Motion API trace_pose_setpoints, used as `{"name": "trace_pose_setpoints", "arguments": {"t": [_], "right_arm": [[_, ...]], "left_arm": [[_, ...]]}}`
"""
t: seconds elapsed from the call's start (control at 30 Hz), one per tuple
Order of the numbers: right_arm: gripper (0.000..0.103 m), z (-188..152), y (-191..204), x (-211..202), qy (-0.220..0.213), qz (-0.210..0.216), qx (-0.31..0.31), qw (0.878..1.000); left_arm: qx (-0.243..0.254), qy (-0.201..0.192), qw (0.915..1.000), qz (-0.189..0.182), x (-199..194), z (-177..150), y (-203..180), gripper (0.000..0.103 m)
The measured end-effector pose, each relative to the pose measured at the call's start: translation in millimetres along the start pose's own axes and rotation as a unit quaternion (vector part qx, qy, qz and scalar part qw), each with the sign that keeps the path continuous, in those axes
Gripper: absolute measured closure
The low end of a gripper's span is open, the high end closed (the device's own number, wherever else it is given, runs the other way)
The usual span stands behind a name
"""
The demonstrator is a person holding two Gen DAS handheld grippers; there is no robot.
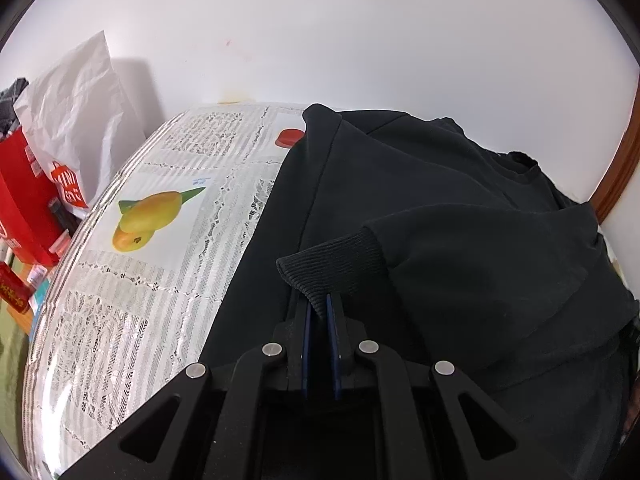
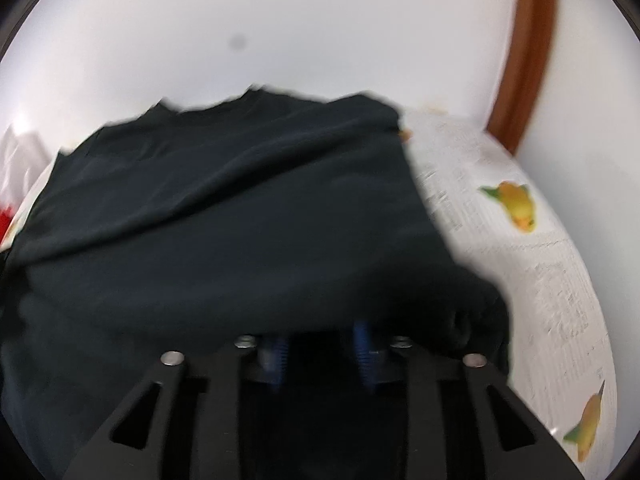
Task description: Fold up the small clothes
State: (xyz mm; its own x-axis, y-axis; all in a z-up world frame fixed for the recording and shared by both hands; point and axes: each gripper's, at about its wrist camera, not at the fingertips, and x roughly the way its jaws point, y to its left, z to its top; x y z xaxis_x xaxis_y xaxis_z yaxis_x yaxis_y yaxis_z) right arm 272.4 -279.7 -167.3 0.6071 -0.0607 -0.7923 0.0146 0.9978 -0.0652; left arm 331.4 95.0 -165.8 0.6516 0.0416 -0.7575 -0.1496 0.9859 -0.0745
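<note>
A black sweatshirt (image 1: pixel 460 208) lies spread on a table with a lace-and-fruit cloth (image 1: pixel 160 240). My left gripper (image 1: pixel 319 304) is shut on the ribbed cuff (image 1: pixel 332 264) of a sleeve, which lies folded across the body. In the blurred right wrist view the sweatshirt (image 2: pixel 240 220) fills the middle. My right gripper (image 2: pixel 320 336) has its blue pads (image 2: pixel 362 344) apart, and their tips are hidden under the near edge of the cloth.
A white paper bag (image 1: pixel 76 116) and a red box (image 1: pixel 24 200) stand left of the table. A white wall is behind. A brown wooden frame (image 2: pixel 528 40) stands at the right. Bare tablecloth (image 2: pixel 540 260) lies right of the garment.
</note>
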Motion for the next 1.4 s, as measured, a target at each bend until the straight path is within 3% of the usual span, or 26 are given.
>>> {"name": "trace_pose_setpoints", "arguments": {"t": [0.03,0.07,0.17,0.47,0.53,0.57,0.6,0.67,0.77,0.87,1.03,1.1,1.2,1.27,1.4], "right_arm": [[0.089,0,-9,0,-0.006,-0.011,0.021,1.0],[0.103,-1,-20,0,-0.005,-0.02,0.044,0.999],[0.103,0,-32,11,0.008,-0.016,0.076,0.997],[0.103,-17,-14,-17,0.019,-0.062,0.001,0.998],[0.094,-26,-16,-29,0.019,-0.068,-0.012,0.997],[0.085,-31,-18,-33,0.022,-0.07,-0.018,0.997],[0.069,-37,-22,-37,0.026,-0.076,-0.022,0.997],[0.055,-51,-32,-43,0.033,-0.09,-0.018,0.995],[0.055,-73,-47,-59,0.039,-0.086,-0.003,0.996],[0.055,-93,-63,-81,0.034,-0.084,0.015,0.996],[0.055,-121,-85,-119,0.018,-0.083,0.042,0.996],[0.055,-133,-93,-128,0.012,-0.092,0.051,0.994],[0.055,-150,-101,-137,0.022,-0.057,0.064,0.996],[0.055,-161,-102,-145,0.026,-0.039,0.065,0.997],[0.051,-179,-99,-156,0.02,-0.013,0.056,0.998]], "left_arm": [[0.007,-0.003,1.0,0.006,0,-1,-2,0.094],[0.01,-0.004,0.9999,0.008,-1,0,-3,0.094],[0.009,-0.003,0.9999,0.007,0,0,-2,0.094],[0.007,0.006,1.0,-0.002,-2,2,2,0.092],[0.008,0.014,0.9999,-0.002,-5,2,3,0.092],[0.008,0.019,0.9998,-0.001,-8,1,3,0.091],[0.009,0.024,0.9997,-0.001,-11,0,4,0.091],[0.014,0.027,0.9995,-0.001,-19,-4,5,0.088],[0.018,0.025,0.9995,-0.009,-41,-15,10,0.08],[0.021,0.029,0.9991,-0.022,-63,-31,17,0.08],[0.044,0.032,0.9985,0.001,-97,-65,22,0.08],[0.052,0.034,0.9981,-0.006,-110,-82,23,0.08],[0.057,0.041,0.9975,-0.01,-123,-104,24,0.078],[0.057,0.047,0.9971,-0.017,-129,-121,25,0.066],[0.052,0.057,0.9965,-0.031,-141,-151,30,0.062]]}}
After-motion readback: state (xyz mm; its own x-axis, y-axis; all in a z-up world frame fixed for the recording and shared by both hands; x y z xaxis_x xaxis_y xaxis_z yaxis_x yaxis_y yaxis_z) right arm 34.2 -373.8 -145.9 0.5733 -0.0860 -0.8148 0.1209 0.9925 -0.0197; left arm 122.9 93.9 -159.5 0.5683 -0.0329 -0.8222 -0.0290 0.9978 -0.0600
